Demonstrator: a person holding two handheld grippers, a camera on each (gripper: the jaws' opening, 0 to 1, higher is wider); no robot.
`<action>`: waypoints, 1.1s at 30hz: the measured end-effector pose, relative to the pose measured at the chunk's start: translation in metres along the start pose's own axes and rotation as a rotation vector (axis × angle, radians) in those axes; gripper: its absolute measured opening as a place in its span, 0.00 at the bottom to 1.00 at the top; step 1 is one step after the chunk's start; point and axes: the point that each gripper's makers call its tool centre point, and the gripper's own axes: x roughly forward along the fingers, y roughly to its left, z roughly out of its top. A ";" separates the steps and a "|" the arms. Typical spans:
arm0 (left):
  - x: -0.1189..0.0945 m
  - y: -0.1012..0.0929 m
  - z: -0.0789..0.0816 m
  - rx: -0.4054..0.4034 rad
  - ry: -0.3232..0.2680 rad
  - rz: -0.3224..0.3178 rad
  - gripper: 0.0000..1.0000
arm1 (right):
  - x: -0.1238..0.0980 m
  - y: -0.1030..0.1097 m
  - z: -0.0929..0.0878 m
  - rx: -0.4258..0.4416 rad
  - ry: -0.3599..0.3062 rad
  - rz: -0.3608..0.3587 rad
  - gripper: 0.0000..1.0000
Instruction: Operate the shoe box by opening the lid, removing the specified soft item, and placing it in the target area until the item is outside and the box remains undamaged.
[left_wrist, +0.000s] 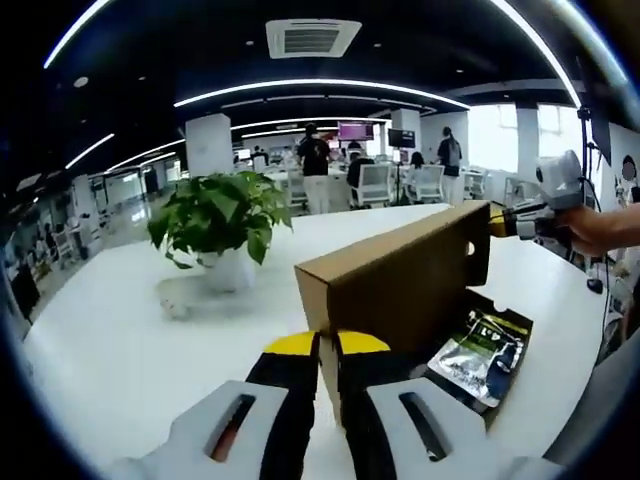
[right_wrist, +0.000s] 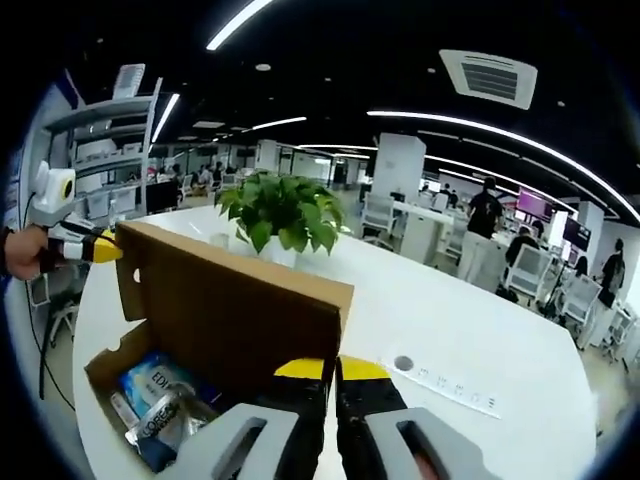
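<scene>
Tongs (left_wrist: 328, 345) pinch lid (left_wrist: 400, 280) — plant (left_wrist: 220, 215) beyond.

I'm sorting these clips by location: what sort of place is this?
Probably an open-plan office: rows of desks with chairs, people standing among them, a ceiling air-conditioning vent, and a potted plant on the white table.

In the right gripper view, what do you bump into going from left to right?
The other gripper held in a hand → blue packet down in the box → the raised cardboard lid → potted plant → strip with marks on the white table.
</scene>
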 end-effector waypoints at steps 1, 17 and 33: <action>0.001 0.000 -0.002 -0.001 0.004 0.000 0.03 | 0.001 0.000 -0.001 0.001 0.004 0.001 0.00; 0.015 0.003 -0.031 -0.043 0.084 -0.005 0.02 | 0.017 0.001 -0.026 0.034 0.083 0.018 0.00; 0.025 0.003 -0.057 -0.047 0.144 -0.023 0.02 | 0.030 0.002 -0.047 0.045 0.139 0.024 0.00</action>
